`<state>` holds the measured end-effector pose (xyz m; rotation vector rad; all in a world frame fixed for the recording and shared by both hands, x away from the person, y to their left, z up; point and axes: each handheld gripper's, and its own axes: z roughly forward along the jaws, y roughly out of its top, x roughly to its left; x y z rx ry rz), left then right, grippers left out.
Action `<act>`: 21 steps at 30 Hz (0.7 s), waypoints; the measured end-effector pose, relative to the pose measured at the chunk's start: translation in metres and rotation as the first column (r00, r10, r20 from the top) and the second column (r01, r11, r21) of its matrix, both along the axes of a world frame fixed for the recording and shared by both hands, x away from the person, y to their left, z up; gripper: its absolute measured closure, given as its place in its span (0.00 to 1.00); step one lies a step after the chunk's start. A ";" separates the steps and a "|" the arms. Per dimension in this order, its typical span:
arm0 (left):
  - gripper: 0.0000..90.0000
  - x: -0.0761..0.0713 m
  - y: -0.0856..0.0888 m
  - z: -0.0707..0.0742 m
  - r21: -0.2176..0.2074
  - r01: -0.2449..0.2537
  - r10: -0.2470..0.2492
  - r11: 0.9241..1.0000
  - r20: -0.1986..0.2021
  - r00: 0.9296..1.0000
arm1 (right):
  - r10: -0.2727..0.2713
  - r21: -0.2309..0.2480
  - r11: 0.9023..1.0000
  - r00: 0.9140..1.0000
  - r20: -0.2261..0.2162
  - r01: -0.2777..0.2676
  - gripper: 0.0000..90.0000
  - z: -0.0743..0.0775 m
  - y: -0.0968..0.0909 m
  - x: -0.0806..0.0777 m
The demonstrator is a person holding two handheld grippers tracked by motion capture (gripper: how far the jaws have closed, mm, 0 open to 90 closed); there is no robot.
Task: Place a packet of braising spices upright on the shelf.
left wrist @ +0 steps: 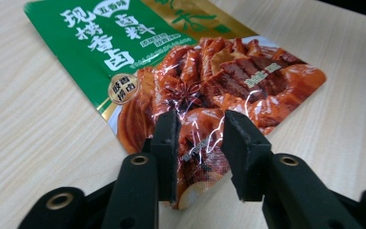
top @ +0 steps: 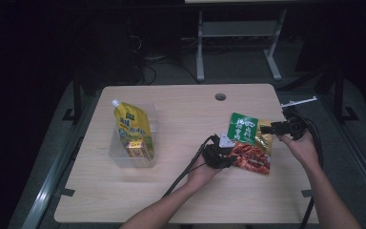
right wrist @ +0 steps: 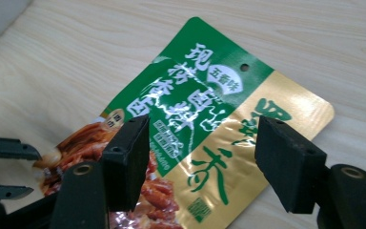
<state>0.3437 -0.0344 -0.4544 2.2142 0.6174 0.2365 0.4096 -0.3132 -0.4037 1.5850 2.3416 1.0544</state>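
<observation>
- Jaws of the left gripper (left wrist: 198, 143) parted a little, set to either side of the lower corner of the sauce packet (left wrist: 190, 81); clamped or only bracketing the foil cannot be told for sure, though a gap shows between the pads and the film.
- Jaws of the right gripper (right wrist: 205, 162) spread wide, held over the packet's green-and-gold top half, gripping nothing.
- Packet lying flat on the tabletop (top: 181, 109), right of centre in the high view, its red pictured end toward the person and its green header end away.
- Left hand (top: 202, 171) coming in from below at the packet's near-left corner; right hand (top: 302, 145) at its far-right edge.
- Well apart to the left, a yellow spouted pouch (top: 132, 129) standing in a clear bin (top: 119, 157).
- Step in hand, by the look of it: getting a grip on the packet, one gripper at each end, before any lift.
- Next move probably calls for closing the left jaws firmly on the corner seam, where the foil is stiff, rather than on the slippery bulged face.
- Then lowering the right jaws to an edge and closing, since a flat packet offers little to pinch from above.
- Likely destination the bin beside the pouch, though that is only a guess.
</observation>
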 end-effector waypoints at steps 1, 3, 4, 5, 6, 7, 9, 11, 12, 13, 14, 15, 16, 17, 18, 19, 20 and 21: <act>0.76 0.000 -0.001 -0.001 0.000 -0.002 0.002 1.000 -0.003 1.000 | -0.006 0.003 1.000 1.000 -0.003 0.006 0.40 -0.002 -0.002 0.002; 0.77 0.002 -0.003 -0.004 0.015 -0.001 0.001 1.000 -0.007 1.000 | -0.011 0.000 1.000 1.000 -0.007 0.011 0.40 -0.005 -0.003 0.004; 0.77 0.003 -0.004 -0.006 0.016 -0.005 0.005 1.000 -0.010 1.000 | -0.012 -0.003 1.000 1.000 -0.009 0.012 0.40 -0.006 -0.004 0.005; 0.77 0.004 -0.004 -0.007 0.026 -0.005 0.005 1.000 -0.014 1.000 | -0.015 -0.005 1.000 1.000 -0.013 0.015 0.41 -0.007 -0.004 0.006; 0.77 0.004 -0.005 -0.008 0.025 -0.008 0.008 1.000 -0.014 1.000 | -0.020 -0.006 1.000 1.000 -0.019 0.019 0.41 -0.008 -0.005 0.007; 0.78 0.005 -0.006 -0.009 0.027 -0.011 0.012 1.000 -0.019 1.000 | -0.024 -0.006 1.000 1.000 -0.019 0.024 0.41 -0.010 -0.005 0.008; 0.78 0.006 -0.006 -0.010 0.039 -0.009 0.010 0.999 -0.014 1.000 | -0.035 -0.005 0.999 0.999 -0.026 0.035 0.41 -0.012 -0.007 0.010; 0.78 0.006 -0.007 -0.011 0.043 -0.014 0.015 0.999 -0.011 1.000 | -0.043 -0.008 0.999 0.999 -0.029 0.042 0.42 -0.015 -0.008 0.011; 0.78 0.007 -0.007 -0.011 0.042 -0.019 0.019 0.999 -0.012 1.000 | -0.049 -0.007 0.999 0.998 -0.034 0.049 0.42 -0.016 -0.009 0.012; 0.78 0.007 -0.007 -0.012 0.047 -0.019 0.019 0.999 -0.013 1.000 | -0.050 -0.008 0.999 0.998 -0.034 0.050 0.42 -0.017 -0.010 0.013; 0.78 0.007 -0.007 -0.012 0.052 -0.022 0.022 0.998 -0.012 1.000 | -0.054 -0.007 0.999 0.998 -0.036 0.053 0.42 -0.018 -0.010 0.013; 0.78 0.007 -0.007 -0.012 0.053 -0.021 0.022 0.998 -0.015 1.000 | -0.055 -0.005 0.998 0.998 -0.037 0.055 0.42 -0.019 -0.010 0.014; 0.78 0.007 -0.007 -0.012 0.054 -0.021 0.022 0.998 -0.015 1.000 | -0.058 -0.005 0.998 0.998 -0.040 0.057 0.42 -0.020 -0.011 0.014; 0.78 0.007 -0.007 -0.012 0.057 -0.020 0.020 0.998 -0.014 1.000 | -0.057 -0.008 0.998 0.998 -0.042 0.056 0.43 -0.021 -0.011 0.015; 0.78 0.007 -0.008 -0.012 0.059 -0.020 0.021 0.998 -0.013 1.000 | -0.062 -0.008 0.998 0.997 -0.048 0.061 0.43 -0.022 -0.011 0.016; 0.78 0.007 -0.008 -0.012 0.064 -0.019 0.020 0.998 -0.013 1.000 | -0.068 -0.008 0.998 0.996 -0.055 0.068 0.43 -0.022 -0.011 0.016; 0.78 0.008 -0.009 -0.012 0.067 -0.018 0.019 0.998 -0.015 1.000 | -0.071 -0.010 0.997 0.996 -0.055 0.070 0.43 -0.023 -0.011 0.016; 0.78 0.008 -0.009 -0.012 0.071 -0.018 0.019 0.997 -0.015 1.000 | -0.077 -0.012 0.997 0.995 -0.059 0.076 0.43 -0.024 -0.012 0.017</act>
